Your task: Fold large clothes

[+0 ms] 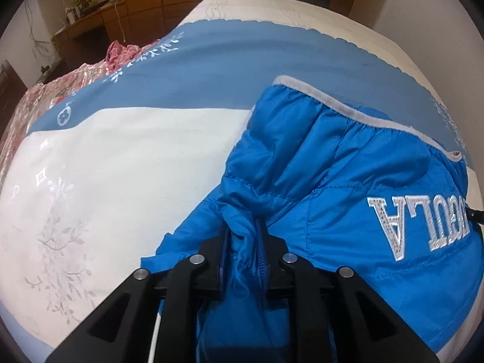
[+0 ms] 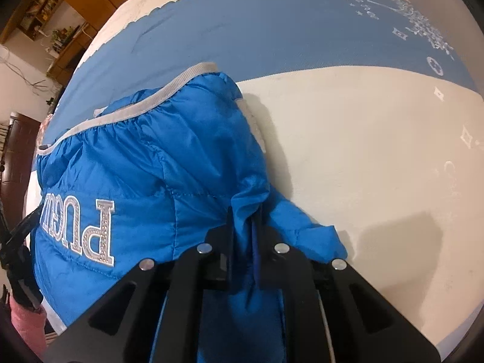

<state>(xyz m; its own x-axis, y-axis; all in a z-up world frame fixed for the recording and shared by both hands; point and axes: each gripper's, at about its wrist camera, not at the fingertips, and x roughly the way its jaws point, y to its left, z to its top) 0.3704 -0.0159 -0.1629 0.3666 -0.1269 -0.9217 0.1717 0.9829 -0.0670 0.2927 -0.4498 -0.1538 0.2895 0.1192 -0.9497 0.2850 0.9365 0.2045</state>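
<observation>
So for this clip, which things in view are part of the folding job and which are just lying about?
Part of the job:
blue jacket
left gripper
right gripper
bed cover it lies on

Just lying about:
pink clothes
wooden desk with clutter

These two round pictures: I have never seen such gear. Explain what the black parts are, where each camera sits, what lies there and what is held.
No robot here: a person holds a pair of black tongs in each hand, with a wide-angle camera on each looking along its fingers. One picture is from the left tongs, the other from the right tongs. Both are shut on a bunch of the same blue padded jacket, which has silver lettering and a grey trimmed edge. It lies on a bedspread of cream and blue.
</observation>
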